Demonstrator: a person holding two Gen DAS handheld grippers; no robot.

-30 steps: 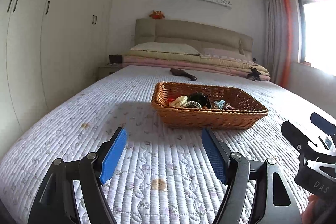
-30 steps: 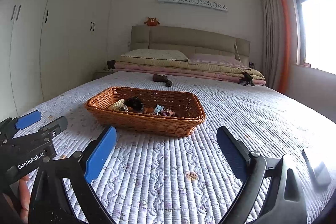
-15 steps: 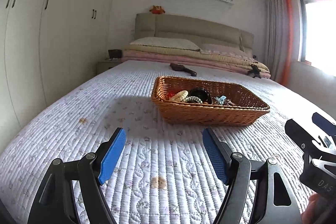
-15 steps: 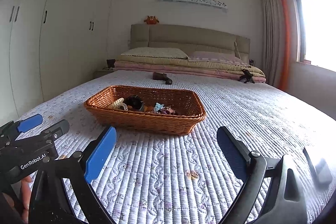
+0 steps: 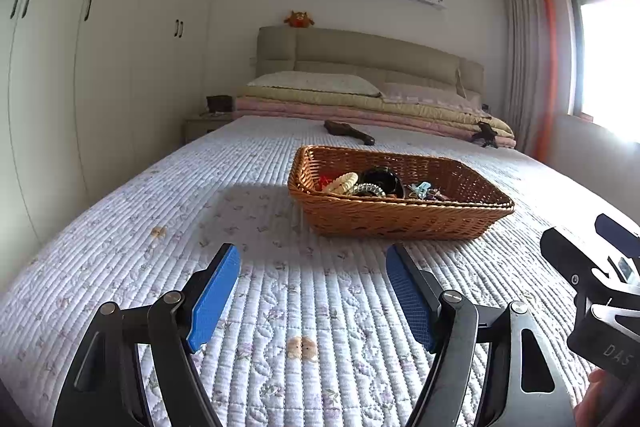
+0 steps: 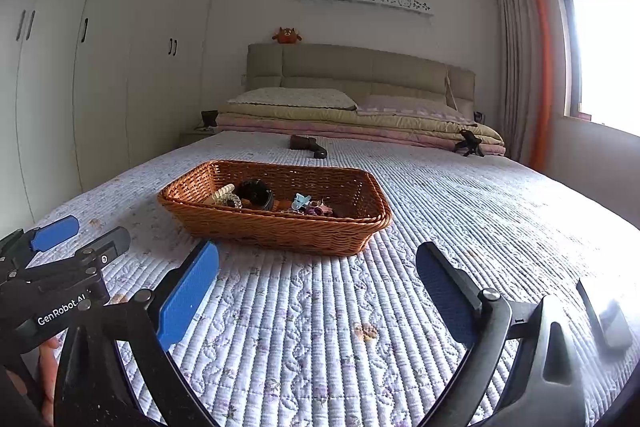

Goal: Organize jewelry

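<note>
- Left tongs (image 5: 312,291): spread wide, nothing between the blue pads, low over the quilt (image 5: 256,227) at the near end of the bed.
- Right tongs (image 6: 318,281): also spread wide and holding nothing, just right of the left tongs, over the same near stretch of quilt. Each pair shows at the edge of the other's view.
- Near quilt between the tongs and the basket: only printed flowers and bears show there; I see no loose jewelry.
- Basket (image 5: 400,219): wicker, a little beyond both tongs, sitting on the quilt about mid-bed.
- Jewelry (image 6: 256,197): all the pieces I can see lie inside the basket, heaped toward its left and middle: a cream coiled band (image 5: 342,183), a dark round piece (image 5: 382,179), a clear beaded ring, something red, a pale blue clip (image 6: 300,201), and small purplish bits at the right. They overlap; not sorted into groups.
- Far quilt: a dark brown object (image 5: 348,131) lies past the basket, and a small black one (image 5: 486,135) sits far right by the folded bedding. Too small to tell whether either is jewelry.
- Progress, as a judgement: this fits either pieces gathered into the basket with the job close to its end, or a mixed pile waiting to be taken out and laid in order. The pictures do not settle which.
</note>
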